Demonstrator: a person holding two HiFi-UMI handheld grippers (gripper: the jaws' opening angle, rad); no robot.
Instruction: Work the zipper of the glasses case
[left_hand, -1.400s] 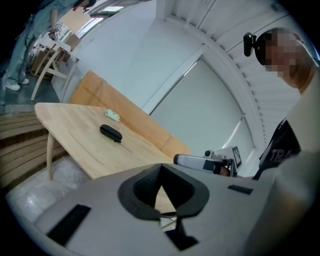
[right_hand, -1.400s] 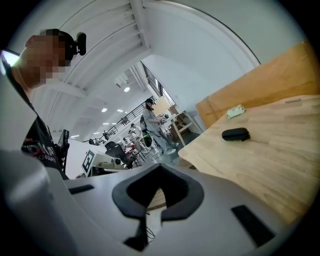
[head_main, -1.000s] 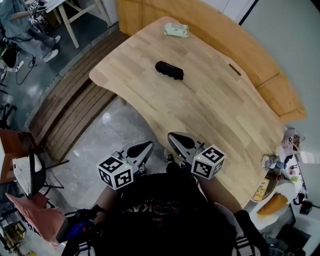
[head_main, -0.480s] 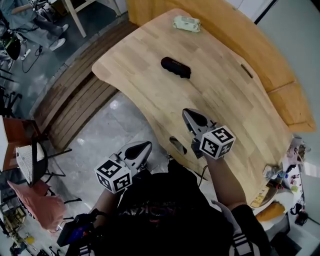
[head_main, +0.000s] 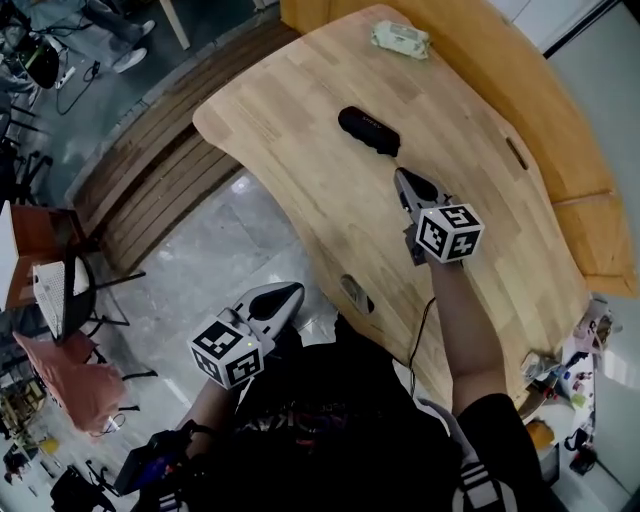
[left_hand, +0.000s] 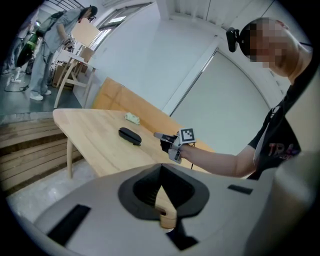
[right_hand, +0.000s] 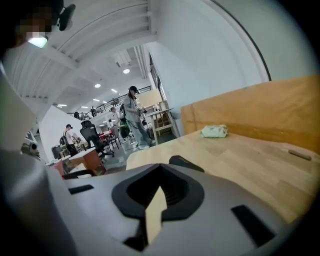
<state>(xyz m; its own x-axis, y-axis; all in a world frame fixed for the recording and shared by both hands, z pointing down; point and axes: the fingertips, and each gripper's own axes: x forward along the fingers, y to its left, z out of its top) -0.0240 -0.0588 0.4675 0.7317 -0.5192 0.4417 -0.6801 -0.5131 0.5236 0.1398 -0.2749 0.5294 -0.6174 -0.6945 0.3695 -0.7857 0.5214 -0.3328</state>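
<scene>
Glasses case (head_main: 369, 131) position requested. (K)

Black, oblong, laid flat on the wooden worktop (head_main: 300, 150), at 1 o'clock from the centre of the head view. Zipper detail cannot be resolved. (M)

Right claw state? (K)

Right claw (head_main: 400, 176): jaws are seen pressed together in the right gripper view, with nothing gripped. It is held over the worktop with the tip aimed at the case, which sits at 11 o'clock from the tip. In the left gripper view a narrow strip of bare wood is seen between tip and case, so they are read as apart. Its marker cube (head_main: 449, 233) is at 5 o'clock from the tip. (M)

Left claw? (K)

Left claw (head_main: 296, 290): jaws are also closed together and empty. It is held off the worktop, above the grey floor (head_main: 200, 250), close to the person's torso. It is placed at 7 o'clock from the right claw, well apart from the case. (M)

Other items logged? (K)

A pale green packet (head_main: 401, 39) is lying at 1 o'clock from the case, near the far edge and well apart from it. A dark slot (head_main: 516, 153) is noted in the worktop at 3 o'clock from the case. (M)
</scene>
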